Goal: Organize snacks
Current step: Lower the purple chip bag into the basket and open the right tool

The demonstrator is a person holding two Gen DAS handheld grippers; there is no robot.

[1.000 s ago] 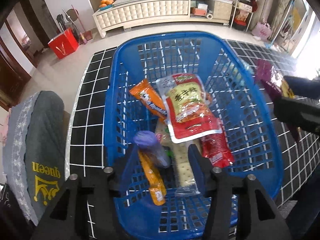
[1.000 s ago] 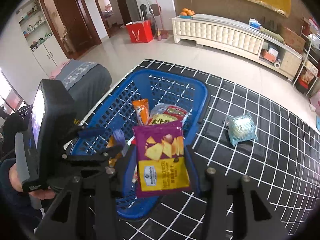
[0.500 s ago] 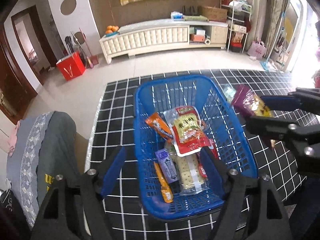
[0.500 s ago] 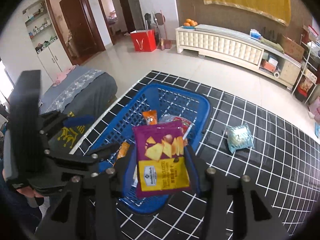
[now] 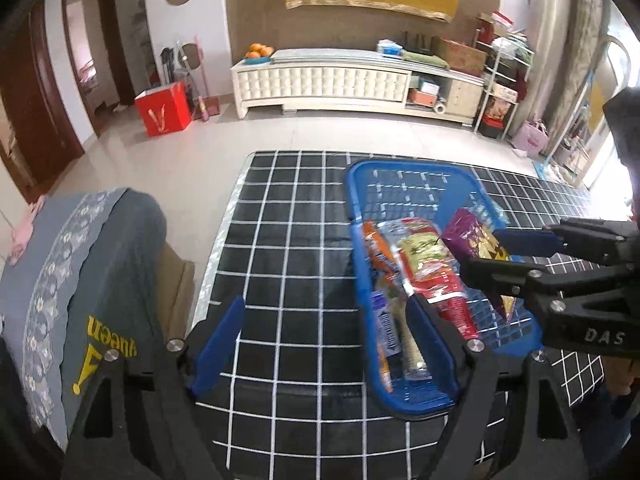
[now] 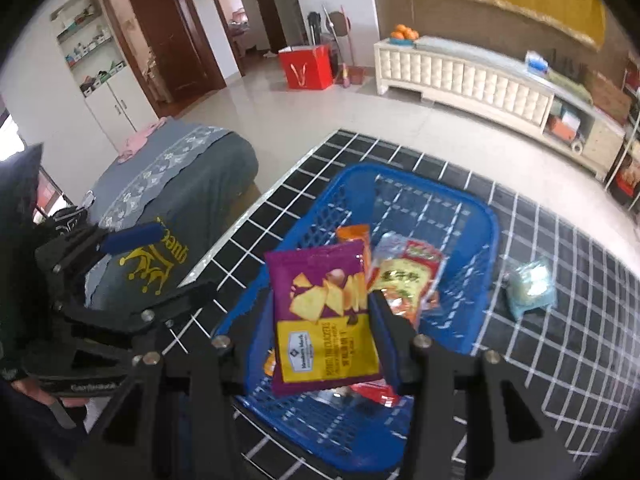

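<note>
Both wrist cams look steeply down along their own fingers, close over the grid mat (image 5: 280, 240). Left cam sits left of the blue basket (image 5: 408, 172), basket off to its right. Right cam is directly above it. Shared: basket, mat, white cabinet (image 6: 460, 76), red bag (image 5: 164, 108).

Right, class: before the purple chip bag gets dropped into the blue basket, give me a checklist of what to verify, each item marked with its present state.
1. Right gripper shut on the purple chip bag: ok.
2. Bag over the blue basket: ok.
3. Left gripper out of the basket, jaws opening, nothing between them: ok.
4. Free floor in the basket at its far end: ok.
5. Pale green packet in the basket: not ok, it lies on the mat.
</note>
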